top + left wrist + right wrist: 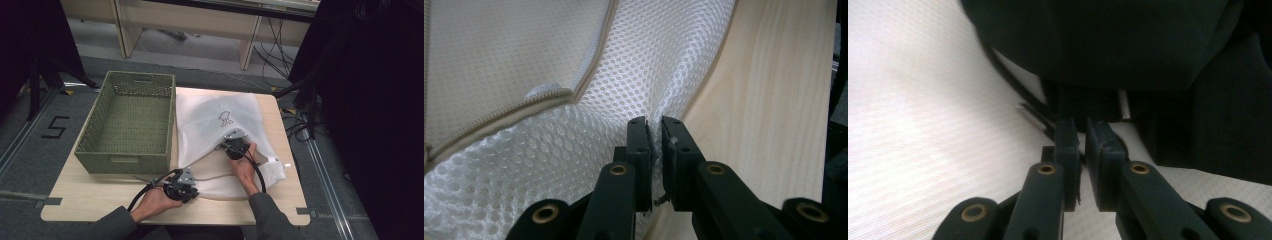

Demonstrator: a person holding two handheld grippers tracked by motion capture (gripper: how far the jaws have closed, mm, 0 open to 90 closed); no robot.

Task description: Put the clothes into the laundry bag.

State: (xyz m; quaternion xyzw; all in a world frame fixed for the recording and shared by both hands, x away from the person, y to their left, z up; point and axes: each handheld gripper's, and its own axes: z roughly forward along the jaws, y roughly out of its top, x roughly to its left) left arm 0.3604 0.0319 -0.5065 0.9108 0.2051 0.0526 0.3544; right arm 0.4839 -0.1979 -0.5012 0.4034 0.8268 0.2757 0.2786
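A white mesh bag [220, 120] with a small dark logo lies flat on the right half of the wooden table [285, 200]. My left gripper [196, 189] sits at the bag's near edge. In the left gripper view it [657, 122] is shut on a pinched fold of mesh [524, 165], with a zip seam [499, 112] running to the left. My right gripper [225, 146] rests on the bag's middle right. In the right gripper view its jaws [1081, 122] are shut with a strip of the white fabric [923, 125] between them, under a dark shape [1123, 45].
A green woven basket [125, 162] with nothing in it stands on the table's left half, its side against the bag. Bare wood [769, 100] runs along the near and right edges. Black cables trail from both grippers. Dark curtains and desk legs stand beyond the table.
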